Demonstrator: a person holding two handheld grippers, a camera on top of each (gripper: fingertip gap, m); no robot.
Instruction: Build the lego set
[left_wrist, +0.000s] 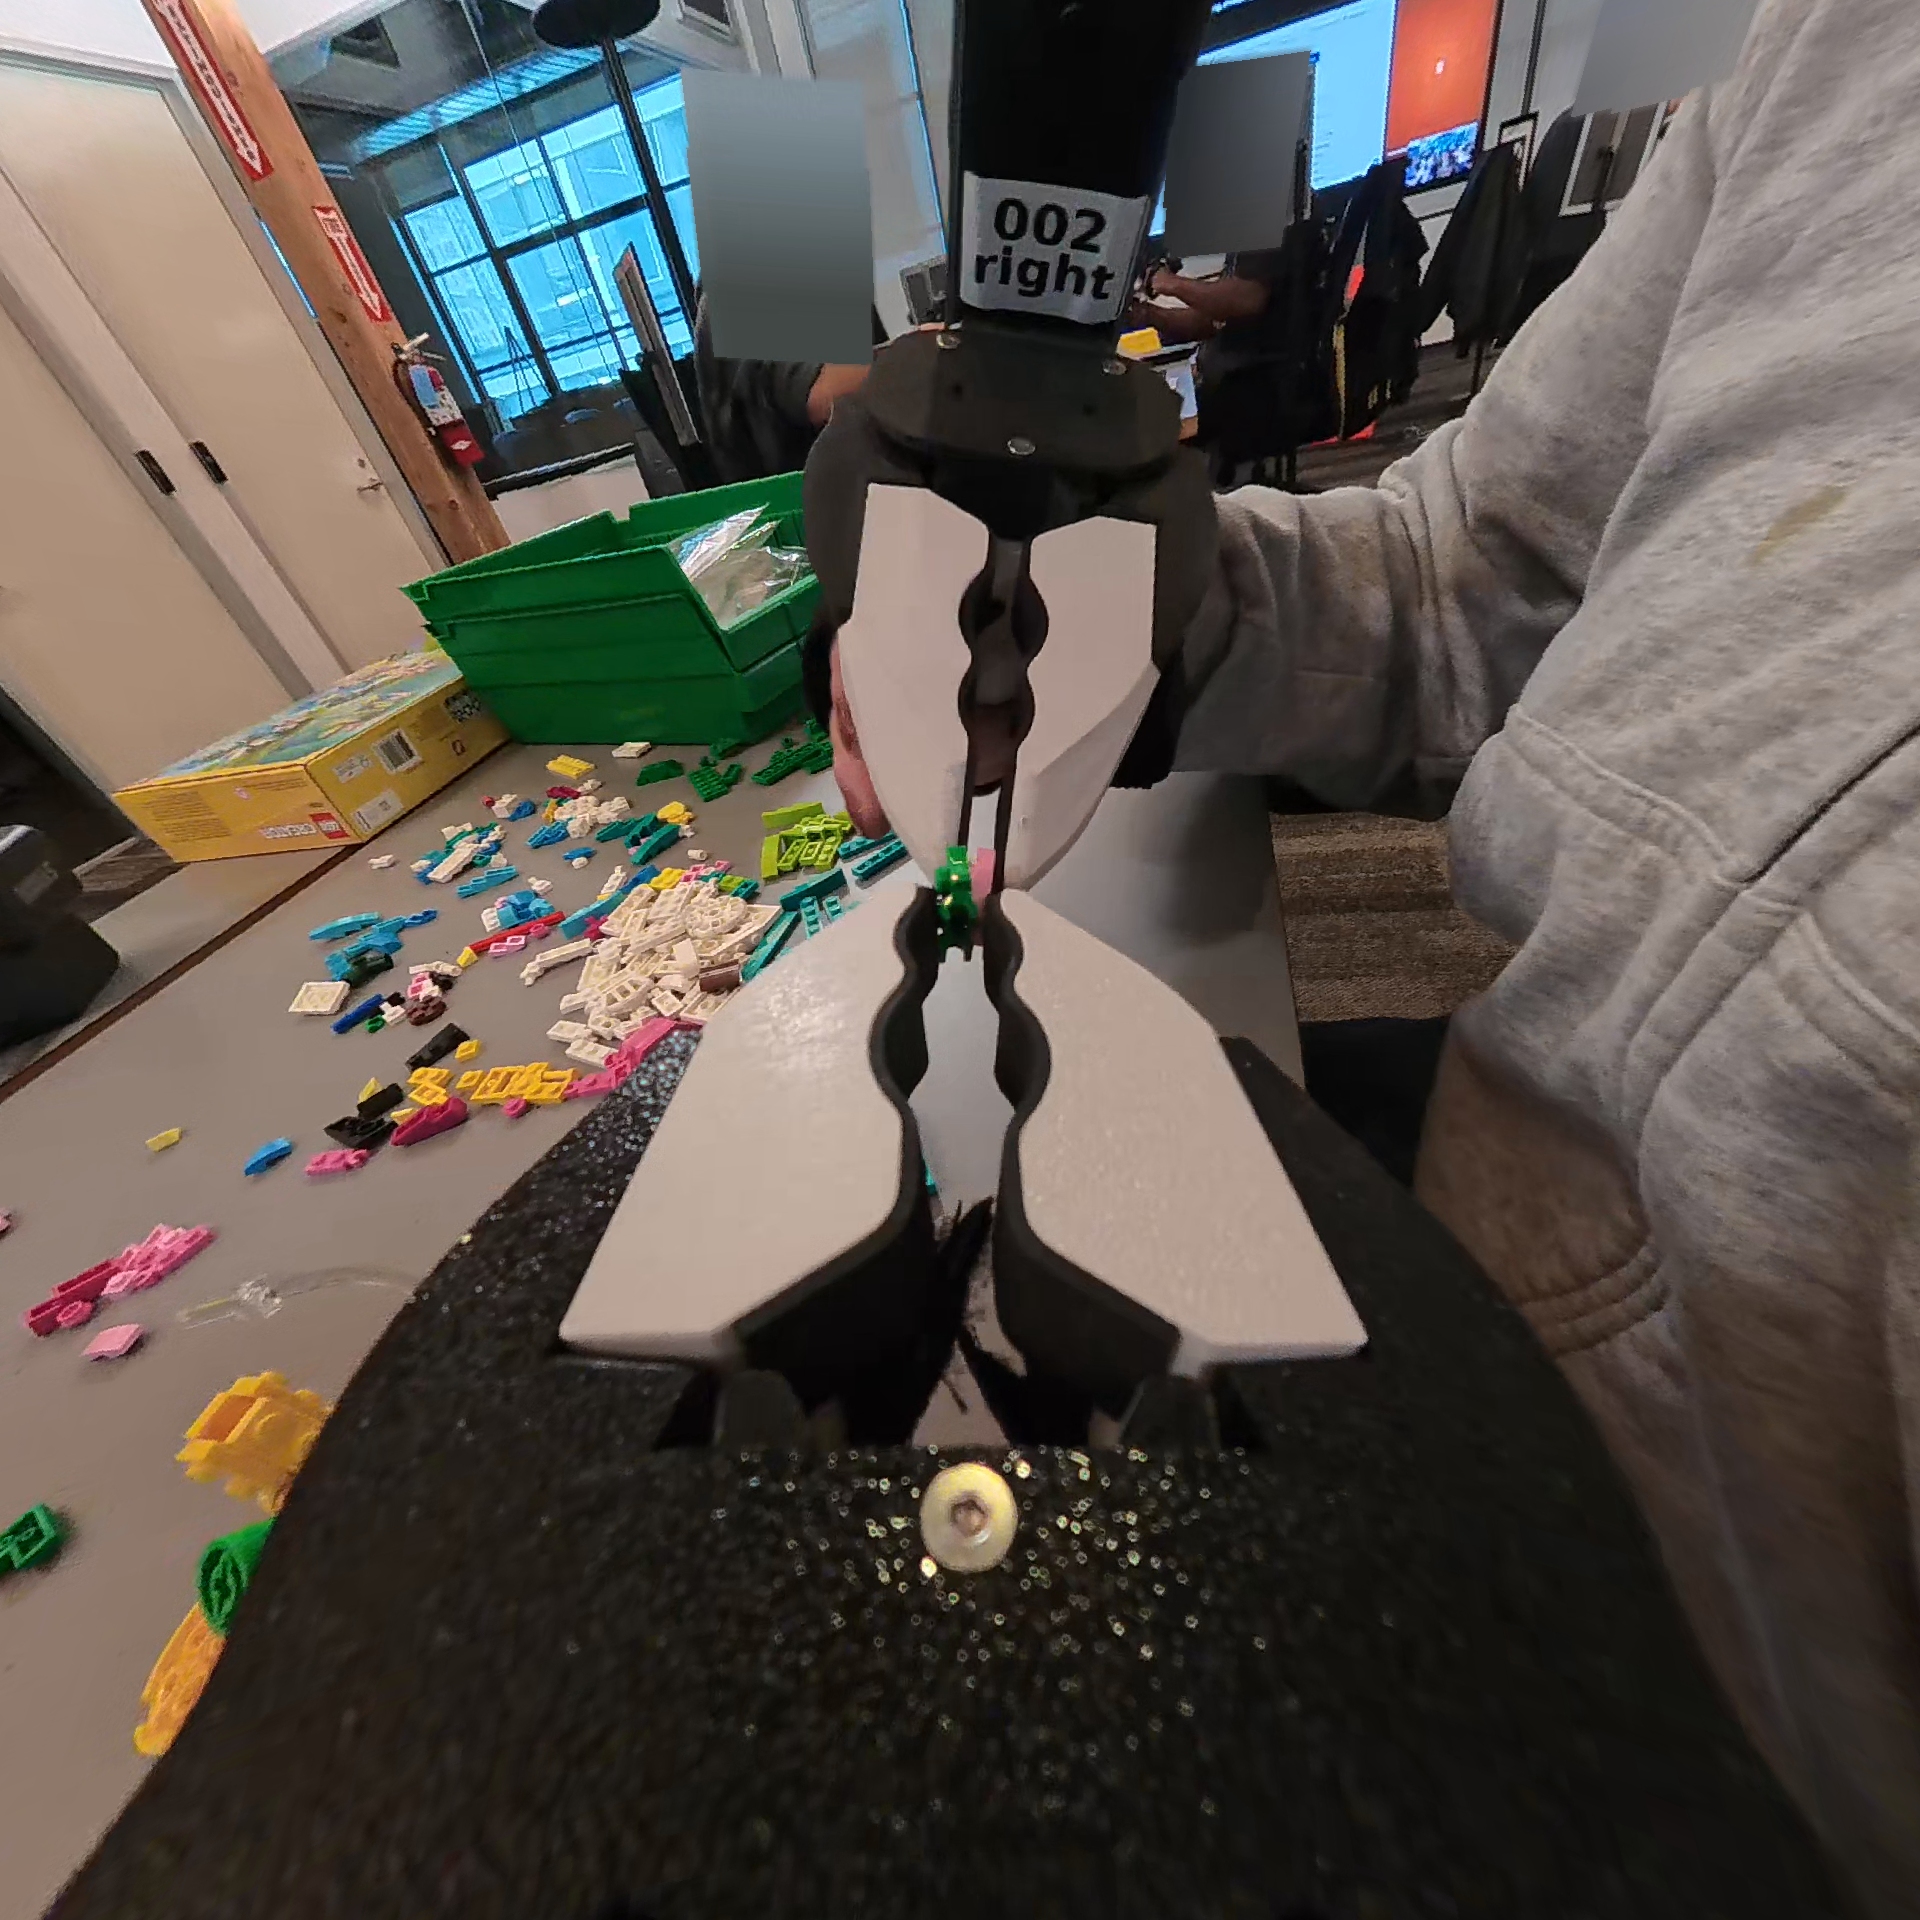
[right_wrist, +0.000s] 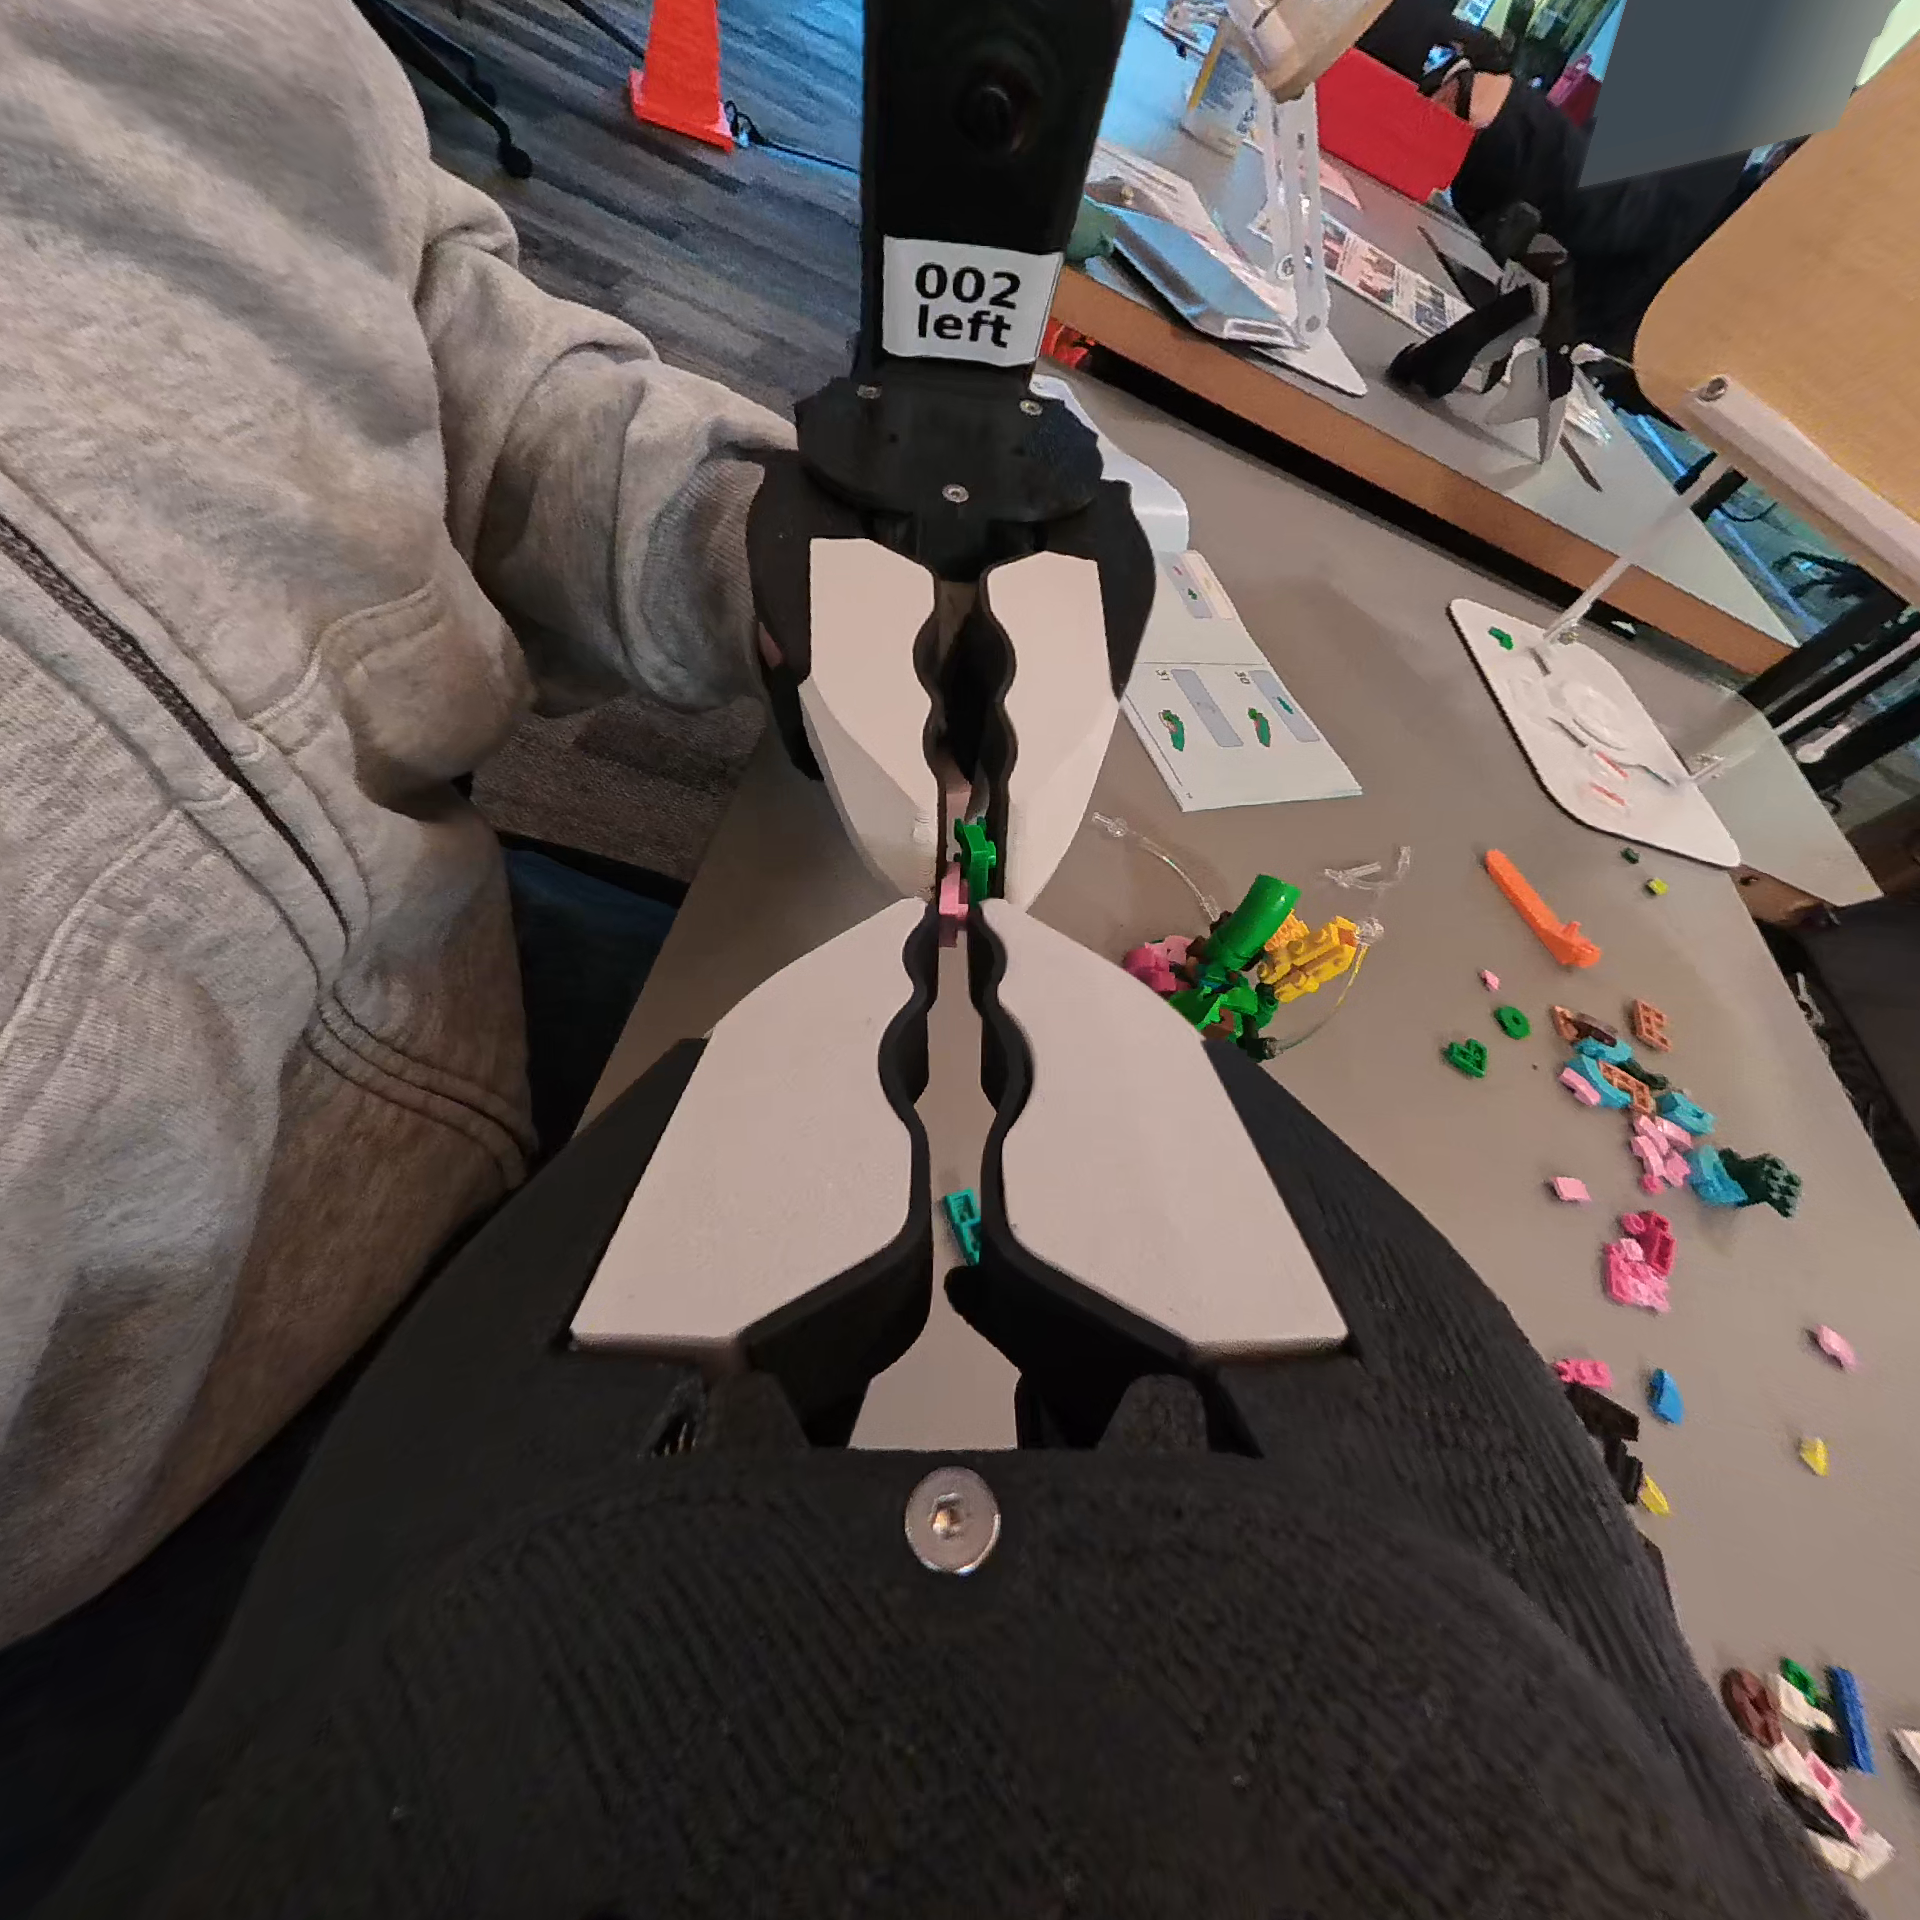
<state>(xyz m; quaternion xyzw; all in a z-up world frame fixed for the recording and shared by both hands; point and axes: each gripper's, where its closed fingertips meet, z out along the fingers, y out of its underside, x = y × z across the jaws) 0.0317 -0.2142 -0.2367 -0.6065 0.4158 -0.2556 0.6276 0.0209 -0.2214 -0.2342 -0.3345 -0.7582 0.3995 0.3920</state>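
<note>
My left gripper is shut on a small green brick piece, held above the grey table. My right gripper is shut on a small pink brick piece. The two grippers meet tip to tip, and the green and pink pieces touch side by side. The right gripper shows from above in the left wrist view with the pink piece. The left gripper shows in the right wrist view with the green piece.
Loose bricks cover the table, with stacked green bins and a yellow box behind. A partly built green and yellow model, an orange tool, a booklet and a white stand base lie to the right. A grey sleeve is close. Left and right tips are no more than a few centimetres apart.
</note>
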